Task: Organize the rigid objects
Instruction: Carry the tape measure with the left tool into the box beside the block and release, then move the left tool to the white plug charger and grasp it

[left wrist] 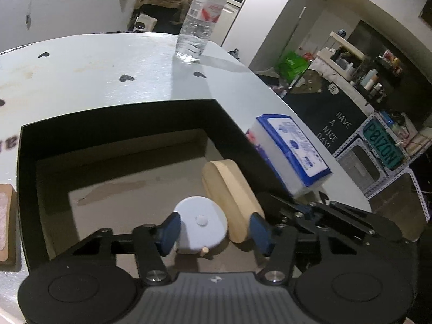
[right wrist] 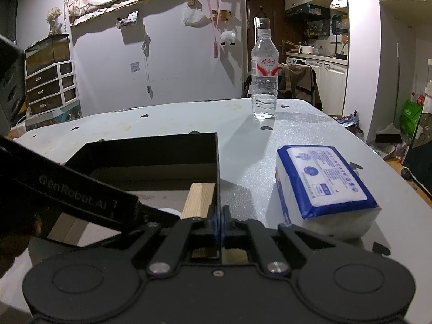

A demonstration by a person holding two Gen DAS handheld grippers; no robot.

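**Left gripper straddling 2 items in the box; right gripper clamped on the box wall**

- Black box (left wrist: 29, 162) sits on the pale table (left wrist: 108, 81). Inside, at its near-right corner: a light-blue round piece (left wrist: 201, 224) and a wooden oval block (left wrist: 229, 197) on edge, leaning against the right wall.
- Left gripper (left wrist: 213, 229) is down inside the box, jaws part open. Left pad sits against the blue piece's left side; right pad sits at the wooden block's near end. Both items lie between the pads, touching each other. Can't tell if the pads press or only bracket them.
- Key relation: the block's long axis runs near-to-far, angled slightly left, roughly along the gripper's pointing line. So the jaws close across its thin dimension, with the blue piece wedged in the same gap.
- Right gripper (right wrist: 220, 222) is fully closed, pinching the box's right wall (right wrist: 216, 178) at its near end. Judged as a steadying hold.
- Outside the box: blue-and-white tissue pack (right wrist: 324, 186) just right of it, water bottle (right wrist: 264, 81) at the far edge, a wooden-framed item (left wrist: 6, 216) at far left, mostly cut off.
- Left hand is nearer both items. Risk as judged: closing now grabs 2 things, or tips the block.
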